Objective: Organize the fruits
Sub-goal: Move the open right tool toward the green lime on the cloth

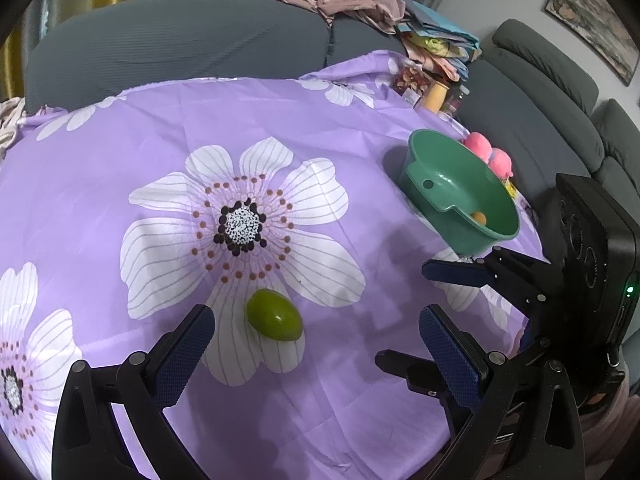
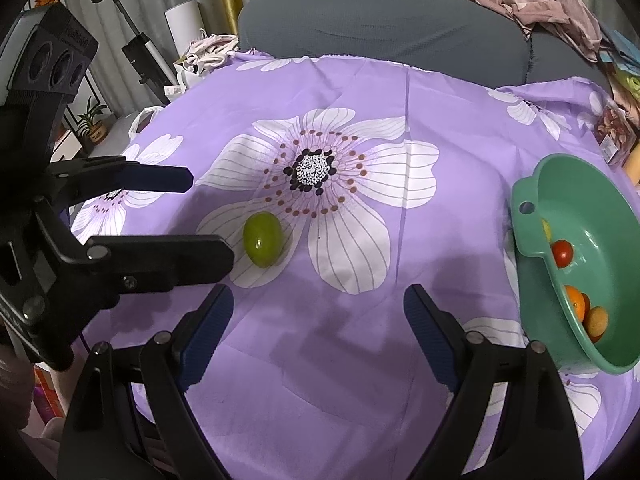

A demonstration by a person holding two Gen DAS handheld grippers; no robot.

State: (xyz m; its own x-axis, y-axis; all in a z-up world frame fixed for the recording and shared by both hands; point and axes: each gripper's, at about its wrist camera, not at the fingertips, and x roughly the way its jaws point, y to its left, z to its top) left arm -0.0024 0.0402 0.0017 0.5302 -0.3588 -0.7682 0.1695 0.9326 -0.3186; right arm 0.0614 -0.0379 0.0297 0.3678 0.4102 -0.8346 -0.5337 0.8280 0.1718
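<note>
A green oval fruit (image 1: pixel 274 320) (image 2: pixel 262 240) lies on the purple flowered cloth (image 1: pixel 120 168). In the left wrist view my left gripper (image 1: pixel 316 316) stands open around it, the fruit nearer the left finger and touching neither pad. The right wrist view shows that left gripper (image 2: pixel 210 218) from the side, its lower fingertip just beside the fruit. My right gripper (image 2: pixel 318 296) (image 1: pixel 404 314) is open and empty over bare cloth. A green bowl (image 1: pixel 452 184) (image 2: pixel 592 216) to the right holds a red tomato (image 2: pixel 563 253), an orange (image 2: pixel 576 302) and a tan fruit (image 2: pixel 596 320).
A grey sofa (image 1: pixel 180 40) with piled clothes runs behind the table. Pink balls (image 1: pixel 478 146) sit just past the bowl, jars (image 1: pixel 436 96) and a printed box (image 2: pixel 614 132) at the far right corner. A vacuum (image 2: pixel 140 52) stands off the left side.
</note>
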